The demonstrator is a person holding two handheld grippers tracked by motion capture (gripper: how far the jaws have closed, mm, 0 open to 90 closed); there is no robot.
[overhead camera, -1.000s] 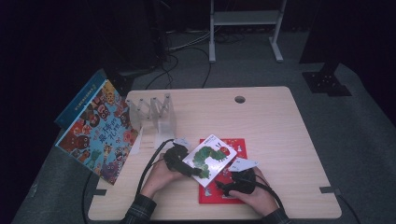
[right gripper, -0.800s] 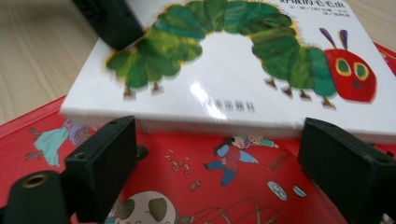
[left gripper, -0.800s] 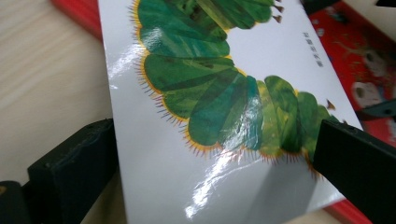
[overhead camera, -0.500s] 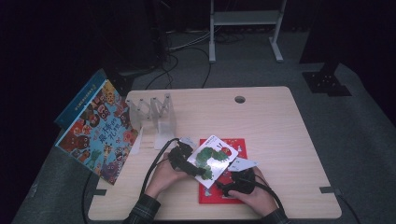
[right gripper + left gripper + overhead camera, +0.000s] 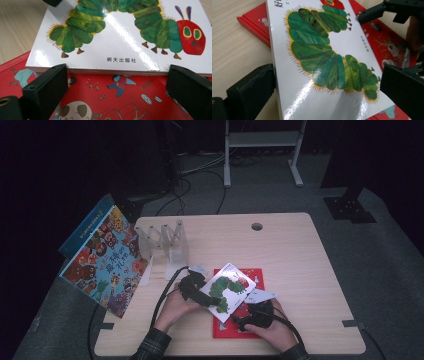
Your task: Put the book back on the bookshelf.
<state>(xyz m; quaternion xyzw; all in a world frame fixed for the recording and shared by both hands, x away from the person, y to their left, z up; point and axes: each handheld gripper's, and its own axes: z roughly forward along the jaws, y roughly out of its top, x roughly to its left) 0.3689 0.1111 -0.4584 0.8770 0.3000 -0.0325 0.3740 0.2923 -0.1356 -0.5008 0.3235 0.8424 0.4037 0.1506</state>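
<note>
The white glossy board book with a green caterpillar on its cover [image 5: 228, 290] lies tilted on top of the flat red picture book [image 5: 246, 325], near the front edge of the pale wooden table [image 5: 300, 255].

The left gripper [image 5: 200, 295] comes at the white book from its left side. In the left gripper view its two black jaws stand apart, one against the book's left edge and the other over the lower right corner of the cover. The book lies between them, yet I cannot tell whether the pads press on it.

The right gripper [image 5: 245, 320] sits just in front of the white book, low over the red book. Its jaws have just been opening, and in the right gripper view they stand wide apart, one at each side. The near edge of the white book runs just beyond their tips, and the red cover with its small drawn figures lies between and under them. Nothing is clamped.

Beyond the left gripper, well apart, a clear plastic book rack [image 5: 165, 242] stands on the table. Further left, a large colourful picture book with cartoon faces [image 5: 107, 262] leans off the table's left edge.
</note>
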